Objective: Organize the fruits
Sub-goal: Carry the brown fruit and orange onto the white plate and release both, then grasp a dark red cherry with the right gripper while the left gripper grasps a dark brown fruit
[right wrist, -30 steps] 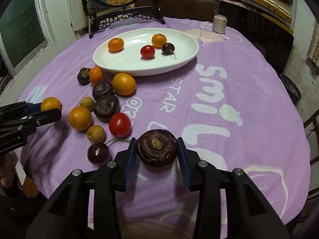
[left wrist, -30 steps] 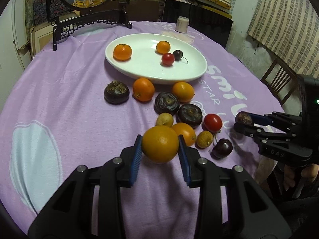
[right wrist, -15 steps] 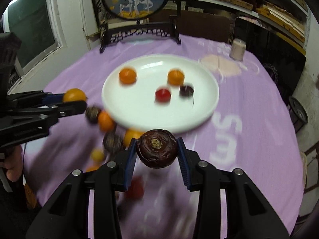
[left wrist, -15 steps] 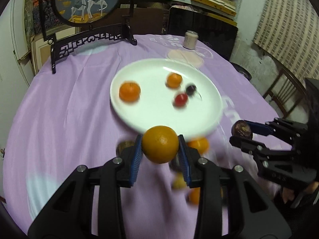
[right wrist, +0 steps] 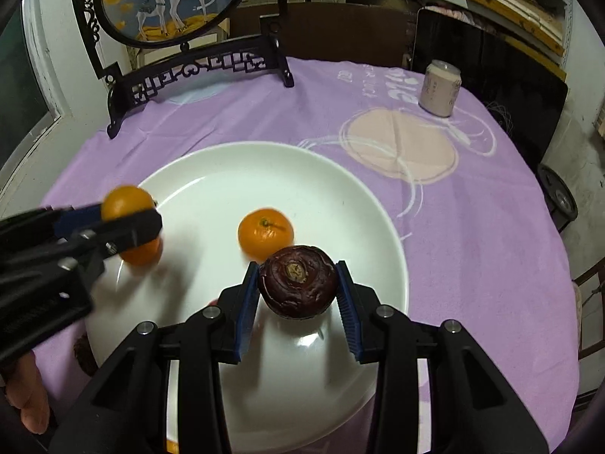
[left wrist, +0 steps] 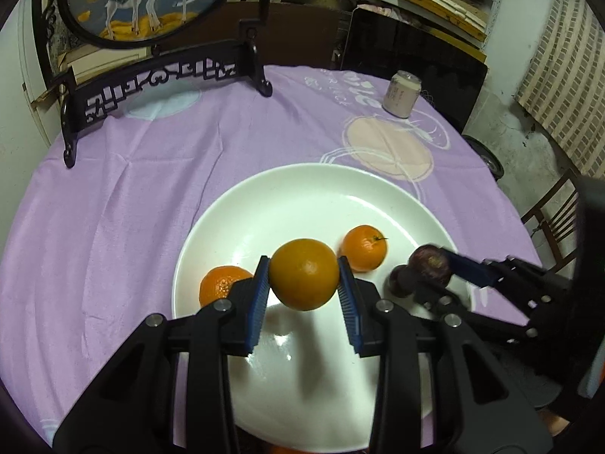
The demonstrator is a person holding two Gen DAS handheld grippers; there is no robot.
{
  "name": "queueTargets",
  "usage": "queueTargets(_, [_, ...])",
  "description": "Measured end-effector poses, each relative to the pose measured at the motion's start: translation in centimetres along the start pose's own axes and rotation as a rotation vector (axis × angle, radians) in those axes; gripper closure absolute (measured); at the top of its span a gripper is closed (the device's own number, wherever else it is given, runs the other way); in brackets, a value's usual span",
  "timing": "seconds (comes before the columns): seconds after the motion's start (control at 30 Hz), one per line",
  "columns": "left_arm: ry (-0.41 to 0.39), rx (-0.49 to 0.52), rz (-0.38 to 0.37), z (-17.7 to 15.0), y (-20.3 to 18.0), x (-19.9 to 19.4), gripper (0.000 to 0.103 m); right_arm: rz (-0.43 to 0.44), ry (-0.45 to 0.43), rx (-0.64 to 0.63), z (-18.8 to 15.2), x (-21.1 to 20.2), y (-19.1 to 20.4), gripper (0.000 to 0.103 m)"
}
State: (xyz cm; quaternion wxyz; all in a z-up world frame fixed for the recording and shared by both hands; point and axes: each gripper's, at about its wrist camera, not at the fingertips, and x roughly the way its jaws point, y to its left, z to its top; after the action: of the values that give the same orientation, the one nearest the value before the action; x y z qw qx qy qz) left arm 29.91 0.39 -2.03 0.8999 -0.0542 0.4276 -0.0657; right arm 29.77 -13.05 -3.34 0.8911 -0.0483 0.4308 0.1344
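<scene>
Left claw: black two-finger frame with blue ribbed pads, angled steeply down, clenched on a round smooth orange. The orange hangs above the near middle of the plate, its dimpled end facing the camera; being round, it has no long axis to tell.

Right claw: same build, same downward slant, grasping a dark maroon wrinkled round fruit. The fruit's pale brown stem scar faces up toward the camera, and it hangs over the plate's near right part.

Large white glazed plate: holds a small orange mandarin with a stem just beyond the maroon fruit. A second mandarin lies at the near left, partly behind the left claw. A small dark cherry-like fruit shows behind the right claw's finger.

Bench: round, under a lilac printed cloth. White lettering at the far side is too distorted to read.

Pale pink drink can: upright, far right; its print is illegible.

Black carved stand with round deer picture: far left.

A bare hand shows below the left claw, at the near left edge.
</scene>
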Motion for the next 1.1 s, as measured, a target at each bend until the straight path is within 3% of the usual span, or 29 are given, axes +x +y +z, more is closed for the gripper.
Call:
queueTargets(0.1, [-0.001,-0.001,-0.005,-0.2,0.3,0.2,0.061,-0.008,-0.023,0.009,0.2,0.0,-0.1,0.062])
queueTargets(0.13, [-0.016,-0.004,0.002,-0.2,0.5,-0.1,0.046,-0.018,-0.029,0.014,0.3,0.0,-0.2,0.058])
queueTargets(0.17, [-0.030,-0.005,0.008,-0.2,0.6,-0.3,0.039,-0.039,-0.042,0.021,0.3,0.0,-0.4,0.053])
queueTargets(0.33, [-0.094,-0.039,0.018,-1.9,2.2,-3.1,0.039,-0.114,-0.108,0.023,-0.9,-1.0,-1.2,0.053])
queueTargets(0.43, [-0.120,-0.084,0.022,-4.2,3.3,-5.4,0.039,-0.096,-0.109,0.038,-2.1,-1.6,-1.8,0.053])
queueTargets(0.57, [-0.158,-0.123,-0.001,-9.7,4.5,-9.5,0.039,-0.038,-0.114,0.050,-4.5,-3.6,-1.7,0.053])
queueTargets(0.7, [-0.137,-0.049,0.038,-15.5,4.3,-12.1,0.039,0.011,-0.112,0.035,-9.1,-6.7,-0.7,0.053])
queueTargets(0.83, [-0.080,-0.004,0.013,-19.2,3.9,-13.0,0.039,0.054,-0.067,-0.016,-14.2,-9.5,0.9,0.053])
queueTargets(1.0, [-0.040,-0.003,-0.026,-21.0,3.7,-12.8,0.039,0.119,-0.013,-0.033,-18.4,-12.2,2.4,0.053])
queueTargets(1.1, [-0.032,-0.010,-0.011,-21.1,3.6,-12.4,0.039,0.148,-0.008,-0.089,-19.5,-13.0,4.1,0.053])
